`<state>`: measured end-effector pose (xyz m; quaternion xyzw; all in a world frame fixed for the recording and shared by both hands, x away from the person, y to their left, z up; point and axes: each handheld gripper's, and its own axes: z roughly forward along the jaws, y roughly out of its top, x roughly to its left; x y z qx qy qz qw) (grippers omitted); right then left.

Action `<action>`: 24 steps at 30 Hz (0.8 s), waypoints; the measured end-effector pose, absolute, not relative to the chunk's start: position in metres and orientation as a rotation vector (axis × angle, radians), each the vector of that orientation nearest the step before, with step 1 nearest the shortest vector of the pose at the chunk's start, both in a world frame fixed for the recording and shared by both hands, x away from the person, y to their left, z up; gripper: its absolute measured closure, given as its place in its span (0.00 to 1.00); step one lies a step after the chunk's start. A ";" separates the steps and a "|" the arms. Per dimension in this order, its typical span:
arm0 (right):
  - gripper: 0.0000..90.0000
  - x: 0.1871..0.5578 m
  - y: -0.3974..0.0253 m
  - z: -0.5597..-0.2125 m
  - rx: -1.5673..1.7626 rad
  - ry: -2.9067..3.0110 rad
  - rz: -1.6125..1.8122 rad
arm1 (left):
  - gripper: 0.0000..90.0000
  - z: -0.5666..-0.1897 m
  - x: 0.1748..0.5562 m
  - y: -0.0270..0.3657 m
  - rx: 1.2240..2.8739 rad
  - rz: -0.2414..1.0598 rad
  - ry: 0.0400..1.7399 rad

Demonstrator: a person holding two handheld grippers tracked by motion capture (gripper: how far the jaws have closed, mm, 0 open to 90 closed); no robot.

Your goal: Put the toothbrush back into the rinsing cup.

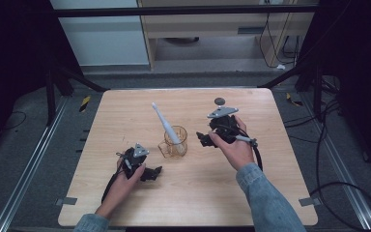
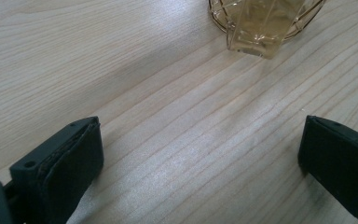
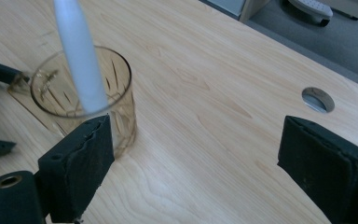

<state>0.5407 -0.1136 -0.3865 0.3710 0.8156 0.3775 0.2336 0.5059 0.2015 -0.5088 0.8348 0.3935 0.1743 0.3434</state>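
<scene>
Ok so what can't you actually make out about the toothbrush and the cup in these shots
- Toothbrush head: the right gripper view's top edge cuts it off; too small to read in the high view.
- Toothbrush's lower end: blurred behind the amber cup wall.
- Cup in the left gripper view: the top edge cuts it off, leaving base and handle.
- Cup's lower part in the right gripper view: hidden behind that gripper's near jaw.

toothbrush top cropped (head perhaps submerged)
</scene>
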 end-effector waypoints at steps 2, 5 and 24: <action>0.11 0.539 -0.120 -0.390 1.023 2.240 1.025 | 0.00 -0.509 0.506 0.201 2.168 0.452 1.025; 0.11 0.537 -0.130 -0.395 1.036 2.238 1.019 | 0.00 -0.509 0.506 0.201 2.168 0.452 1.025; 0.13 0.533 -0.187 -0.449 1.171 2.221 0.957 | 0.00 -0.509 0.506 0.201 2.169 0.452 1.023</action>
